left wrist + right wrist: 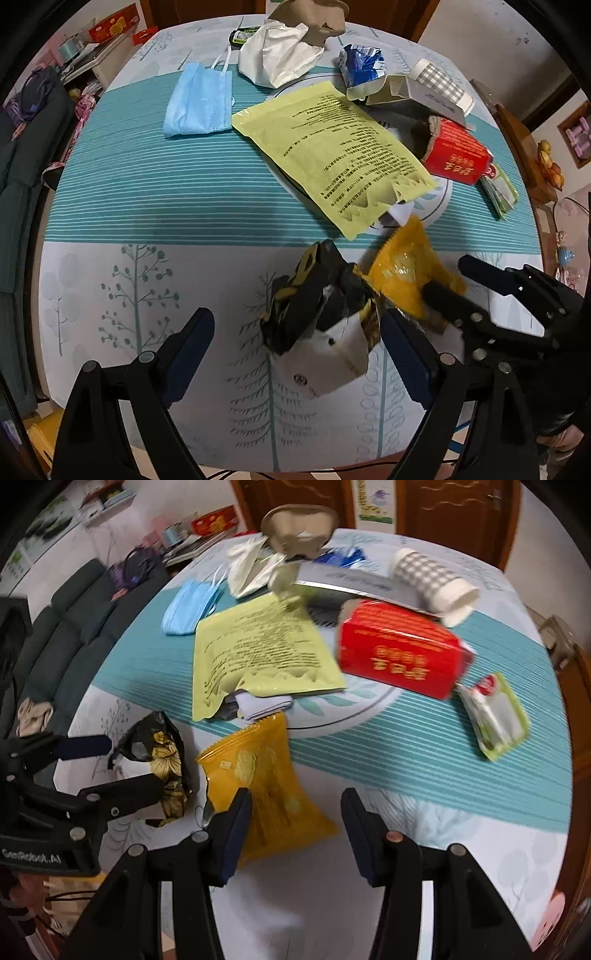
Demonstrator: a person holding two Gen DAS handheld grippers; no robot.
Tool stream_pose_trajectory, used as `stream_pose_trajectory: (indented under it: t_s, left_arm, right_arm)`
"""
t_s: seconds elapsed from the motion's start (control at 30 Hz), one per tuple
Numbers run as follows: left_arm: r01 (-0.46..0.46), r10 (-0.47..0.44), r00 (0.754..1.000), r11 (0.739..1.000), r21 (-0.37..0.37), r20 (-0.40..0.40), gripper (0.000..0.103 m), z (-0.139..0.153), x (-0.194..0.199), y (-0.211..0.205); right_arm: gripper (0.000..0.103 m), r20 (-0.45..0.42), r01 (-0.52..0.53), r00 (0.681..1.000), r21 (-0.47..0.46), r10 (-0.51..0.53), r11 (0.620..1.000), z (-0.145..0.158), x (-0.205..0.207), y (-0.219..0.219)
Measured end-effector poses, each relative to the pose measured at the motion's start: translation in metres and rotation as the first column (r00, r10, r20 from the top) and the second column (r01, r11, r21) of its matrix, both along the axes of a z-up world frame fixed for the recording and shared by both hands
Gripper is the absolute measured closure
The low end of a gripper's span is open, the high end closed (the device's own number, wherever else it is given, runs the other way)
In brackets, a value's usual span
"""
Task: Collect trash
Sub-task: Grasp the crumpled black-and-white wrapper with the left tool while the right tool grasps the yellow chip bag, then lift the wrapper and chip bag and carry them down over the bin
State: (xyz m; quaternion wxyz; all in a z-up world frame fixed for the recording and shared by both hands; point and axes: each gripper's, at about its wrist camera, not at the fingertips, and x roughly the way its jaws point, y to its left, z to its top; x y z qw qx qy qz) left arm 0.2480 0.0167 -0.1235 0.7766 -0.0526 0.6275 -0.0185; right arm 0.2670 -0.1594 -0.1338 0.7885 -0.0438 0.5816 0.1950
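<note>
A crumpled black and yellow wrapper [321,302] lies on the tablecloth between the fingers of my open left gripper [295,332]; it also shows in the right wrist view [159,760]. An orange snack bag [266,786] lies just ahead of my open right gripper [295,812], its near edge between the fingertips. In the left wrist view the orange bag [406,273] sits right of the wrapper, with the right gripper [461,280] over it. Neither gripper holds anything.
Further back lie a pale yellow pouch [328,147], a blue face mask [197,99], a white crumpled bag [277,55], a red box [399,650], a checked paper cup [432,579], a blue wrapper [360,62] and a green-white packet [495,716]. A dark sofa [66,627] stands at the left.
</note>
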Motion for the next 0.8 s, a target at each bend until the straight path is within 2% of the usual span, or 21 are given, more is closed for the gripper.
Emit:
stream_pose_trajectory:
  t_s: [0.17, 0.23, 0.3, 0.33, 0.4, 0.53, 0.8]
  left_arm:
    - [-0.025, 0.025, 0.999, 0.999, -0.027, -0.026, 0.024, -0.012, 0.005, 0.001]
    - [-0.038, 0.036, 0.999, 0.998, -0.053, -0.031, 0.036, -0.015, 0.004, 0.0]
    - [-0.042, 0.04, 0.999, 0.996, -0.077, -0.031, 0.044, -0.017, 0.003, -0.001]
    - [-0.043, 0.041, 0.999, 0.996, -0.082, -0.026, 0.049, -0.017, 0.001, -0.002]
    - [-0.039, 0.037, 0.999, 0.996, -0.079, -0.019, 0.055, -0.018, -0.001, -0.005]
    - [-0.02, 0.02, 1.0, 0.999, -0.027, 0.0, 0.058, -0.012, -0.01, -0.01]
    - [-0.046, 0.049, 0.997, 0.998, -0.052, 0.051, 0.059, 0.038, -0.036, 0.014]
  right_arm:
    - [0.053, 0.041, -0.094, 0.995, -0.048, 0.096, 0.994, -0.004, -0.004, 0.014]
    - [0.057, 0.062, -0.121, 0.99, -0.072, 0.125, 0.99, -0.004, -0.008, 0.017]
    - [0.073, 0.086, -0.142, 0.985, -0.1, 0.15, 0.985, -0.004, -0.012, 0.019]
    - [0.078, 0.094, -0.151, 0.982, -0.112, 0.162, 0.982, -0.004, -0.014, 0.02]
    - [0.088, 0.088, -0.155, 0.983, -0.095, 0.164, 0.983, -0.003, -0.016, 0.018]
    - [0.093, 0.071, -0.144, 0.986, -0.062, 0.148, 0.988, 0.0, -0.018, 0.018]
    - [0.095, 0.071, -0.061, 0.996, 0.051, 0.058, 0.997, 0.032, -0.034, 0.014]
